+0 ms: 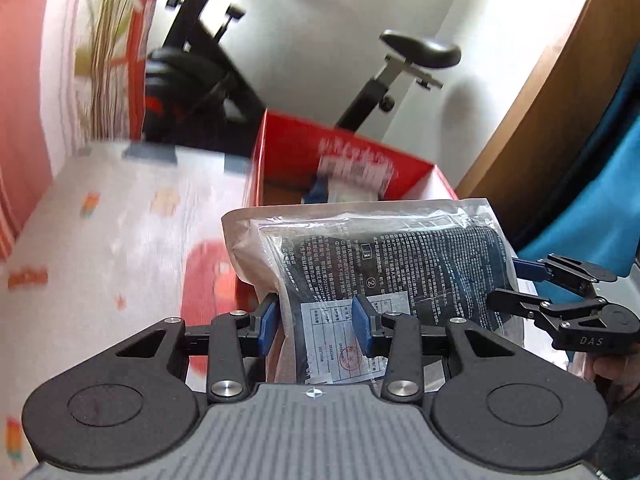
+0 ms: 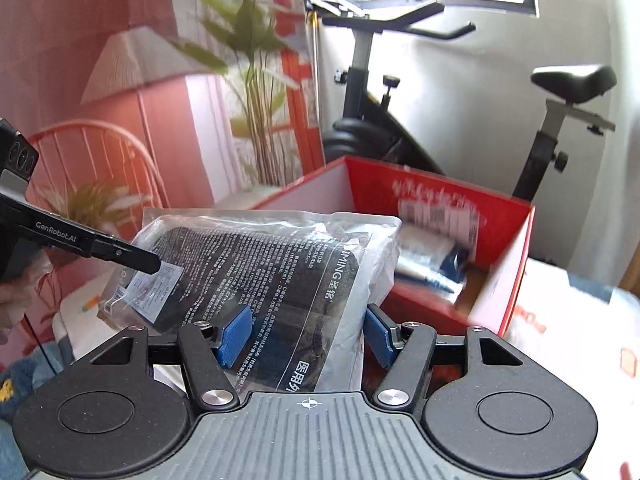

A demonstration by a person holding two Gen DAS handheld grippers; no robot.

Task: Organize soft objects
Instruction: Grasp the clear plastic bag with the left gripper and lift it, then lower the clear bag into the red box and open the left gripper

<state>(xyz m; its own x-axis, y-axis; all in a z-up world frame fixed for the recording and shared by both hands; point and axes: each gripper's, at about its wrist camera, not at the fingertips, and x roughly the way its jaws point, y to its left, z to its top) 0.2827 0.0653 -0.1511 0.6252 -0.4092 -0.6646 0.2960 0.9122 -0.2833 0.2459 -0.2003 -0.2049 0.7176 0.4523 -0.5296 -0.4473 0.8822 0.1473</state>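
Both tools hold one soft plastic packet (image 1: 384,264) of dark folded material, raised in front of an open red box (image 1: 348,160). The left tool (image 1: 314,326) clamps the packet's near edge between its blue pads. The right tool (image 2: 308,334) has the other end between its pads, which press the bag's sides. The printing on the packet is too small to read. Inside the box lie more wrapped items (image 2: 432,260), blurred and partly hidden behind the packet. An exercise bike (image 2: 400,120) stands behind, its base cut off by the box. A patterned surface (image 1: 120,220) under the box is smeared
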